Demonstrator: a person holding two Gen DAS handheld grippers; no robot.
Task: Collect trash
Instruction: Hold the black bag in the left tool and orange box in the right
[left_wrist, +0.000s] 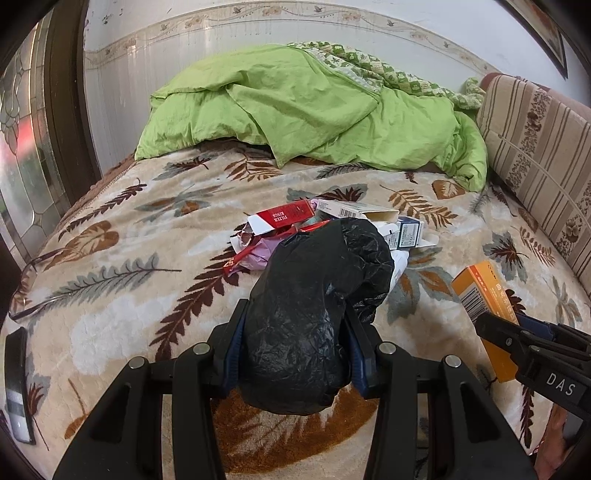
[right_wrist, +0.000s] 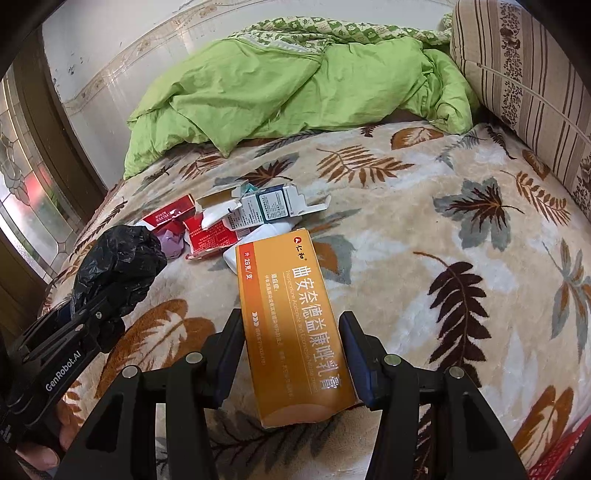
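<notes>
Left wrist view: left tool (left_wrist: 295, 328) pinches a crumpled black plastic bag (left_wrist: 317, 314) between both pads, above the leaf-patterned bed blanket (left_wrist: 147, 295). Trash pile (left_wrist: 332, 229) of opened cartons lies just beyond the bag. Green duvet (left_wrist: 295, 107) at far end.

Right wrist view: right tool (right_wrist: 291, 343) clamps an orange carton (right_wrist: 291, 325) by its long sides; pile (right_wrist: 236, 218) sits far-left, left tool (right_wrist: 92, 306) at left edge.

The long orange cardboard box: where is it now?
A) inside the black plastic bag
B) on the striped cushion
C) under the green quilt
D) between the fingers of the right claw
D: the long orange cardboard box sits clamped between the fingers of the right claw, above the leaf-patterned blanket.
</notes>
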